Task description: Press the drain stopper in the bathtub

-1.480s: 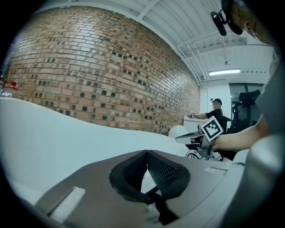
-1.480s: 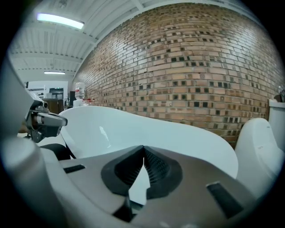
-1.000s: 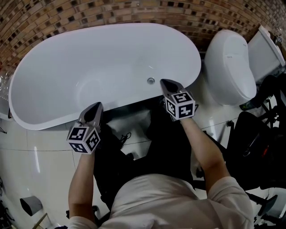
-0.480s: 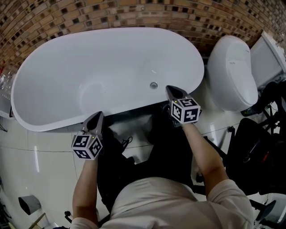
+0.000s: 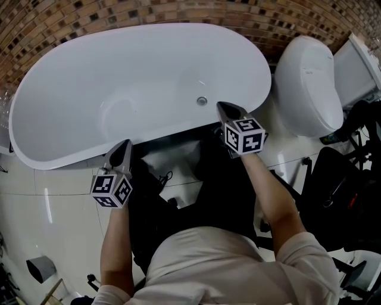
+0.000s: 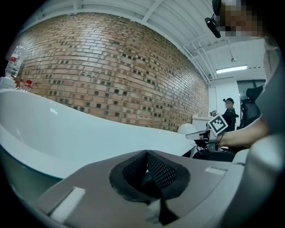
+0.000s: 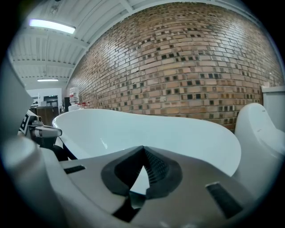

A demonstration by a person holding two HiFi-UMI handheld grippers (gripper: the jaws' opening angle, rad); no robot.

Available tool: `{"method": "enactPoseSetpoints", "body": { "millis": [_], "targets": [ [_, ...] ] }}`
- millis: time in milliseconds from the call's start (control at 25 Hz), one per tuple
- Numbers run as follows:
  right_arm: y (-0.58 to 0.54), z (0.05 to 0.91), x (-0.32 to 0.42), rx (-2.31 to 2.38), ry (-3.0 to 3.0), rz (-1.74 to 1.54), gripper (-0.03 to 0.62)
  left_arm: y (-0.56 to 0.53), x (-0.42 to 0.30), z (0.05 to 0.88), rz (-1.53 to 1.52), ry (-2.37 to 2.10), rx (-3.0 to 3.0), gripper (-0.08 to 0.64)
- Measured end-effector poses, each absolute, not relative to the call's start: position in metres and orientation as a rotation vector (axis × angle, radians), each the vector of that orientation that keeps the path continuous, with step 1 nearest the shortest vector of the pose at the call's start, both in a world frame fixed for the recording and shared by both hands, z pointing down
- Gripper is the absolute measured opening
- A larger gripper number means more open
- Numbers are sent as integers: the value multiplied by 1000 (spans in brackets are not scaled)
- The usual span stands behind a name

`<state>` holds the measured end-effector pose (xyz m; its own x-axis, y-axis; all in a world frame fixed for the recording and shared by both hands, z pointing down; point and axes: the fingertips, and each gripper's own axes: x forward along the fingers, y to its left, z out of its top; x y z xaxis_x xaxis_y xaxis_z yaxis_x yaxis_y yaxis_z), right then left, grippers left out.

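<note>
The white bathtub [image 5: 149,59] lies across the head view, with the small round metal drain stopper [image 5: 202,100] on its floor near the near wall. My right gripper [image 5: 222,108] is shut and empty. It hovers over the tub's near rim, just right of the stopper and apart from it. The left gripper [image 5: 124,146] is also shut and empty, at the outside of the near rim, far left of the stopper. In the right gripper view the right gripper [image 7: 143,149] points over the tub [image 7: 147,129]. The stopper is hidden in both gripper views.
A white toilet [image 5: 306,83] stands right of the tub. A brick wall [image 5: 178,12] runs behind it. Black gear and a chair [image 5: 342,184] crowd the right side. Bottles [image 6: 13,60] stand at the tub's far end. Another person [image 6: 230,111] stands in the distance.
The head view swayed a little. Both grippers stay shut and hold nearly the same places by the tub's near rim.
</note>
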<state>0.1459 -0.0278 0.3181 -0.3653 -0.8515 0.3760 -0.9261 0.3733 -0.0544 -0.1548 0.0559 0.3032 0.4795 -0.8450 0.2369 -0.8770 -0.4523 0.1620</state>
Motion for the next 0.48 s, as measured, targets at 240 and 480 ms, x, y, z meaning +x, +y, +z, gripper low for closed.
{"method": "enactPoseSetpoints", "body": {
  "millis": [240, 480],
  "targets": [
    [-28, 321, 144, 1538, -2371, 409, 17, 56, -158, 301, 140, -1473, 2460, 8],
    [-25, 327, 142, 1513, -2364, 417, 17, 60, -153, 308, 180, -1470, 2464, 8]
  ]
}}
